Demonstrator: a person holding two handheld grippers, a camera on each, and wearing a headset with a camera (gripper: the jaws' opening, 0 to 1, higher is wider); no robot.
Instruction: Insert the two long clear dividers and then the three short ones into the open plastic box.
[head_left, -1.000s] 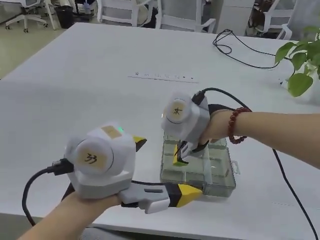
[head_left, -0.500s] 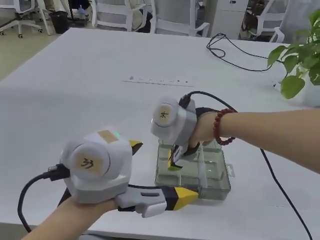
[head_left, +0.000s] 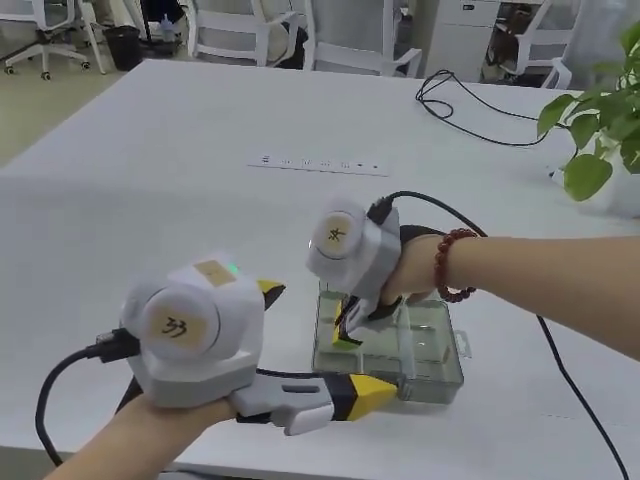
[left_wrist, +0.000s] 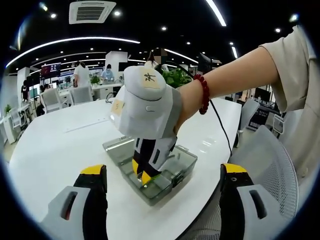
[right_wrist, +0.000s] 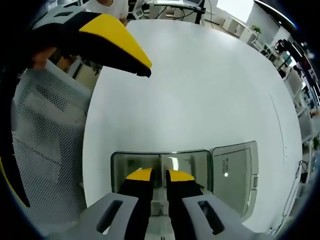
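Note:
The clear plastic box sits open near the table's front edge, its lid lying flat beside it. One clear divider stands upright inside. My right gripper points down into the box's left part. Its yellow-tipped jaws are nearly together on a thin clear divider that stands between them. In the left gripper view, the right gripper reaches into the box. My left gripper hovers left of and in front of the box with its jaws wide apart and nothing between them.
A white strip lies mid-table. A black cable loops at the back right, beside a green plant. The right gripper's cable trails over the table at the right. Office chairs stand behind the table.
The right gripper has sunk slightly lower into the left part of the box. The left gripper has stayed in place, still open. The head camera has shifted a little.

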